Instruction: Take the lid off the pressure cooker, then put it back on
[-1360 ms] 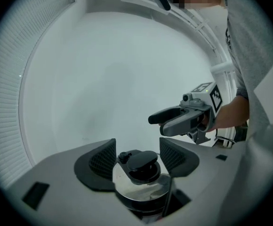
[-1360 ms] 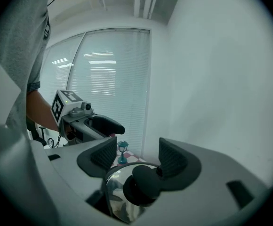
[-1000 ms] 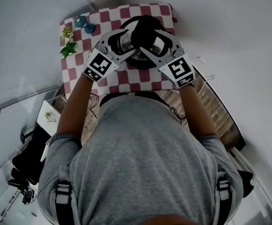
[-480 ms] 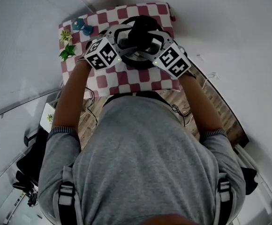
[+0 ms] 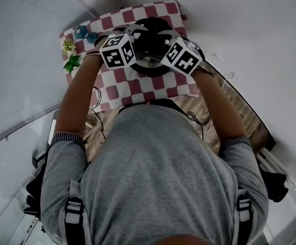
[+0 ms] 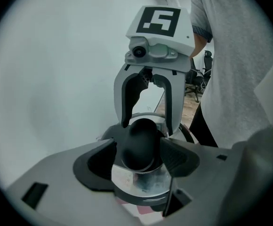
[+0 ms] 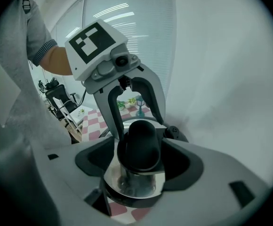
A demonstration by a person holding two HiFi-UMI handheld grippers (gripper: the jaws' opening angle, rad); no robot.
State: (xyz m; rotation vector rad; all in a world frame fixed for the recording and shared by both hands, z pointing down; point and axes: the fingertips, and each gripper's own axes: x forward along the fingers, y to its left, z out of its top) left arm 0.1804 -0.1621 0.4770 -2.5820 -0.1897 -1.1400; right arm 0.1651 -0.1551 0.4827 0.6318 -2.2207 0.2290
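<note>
My left fingers [image 6: 96, 161] and right fingers [image 7: 186, 166] pinch the smooth, rounded black handle [image 6: 139, 142] from opposite ends, with dark textured pads [image 6: 181, 159] against its sides. Beneath it shines the round polished-steel lid [image 7: 134, 182], over the dark-rimmed pressure cooker [image 5: 150, 70] on a red-and-white checked cloth [image 5: 138, 88]. Whether the lid sits home, I cannot tell.

The left forearm [image 5: 79, 93] and right forearm [image 5: 217, 103] are held forward. The left grey plastic gripper [image 6: 140, 155] and right grey plastic gripper [image 7: 139, 157] are pitched downward, opposed, with the fingers [image 6: 179, 158] of each closed on a black rounded knob [image 6: 139, 142].
</note>
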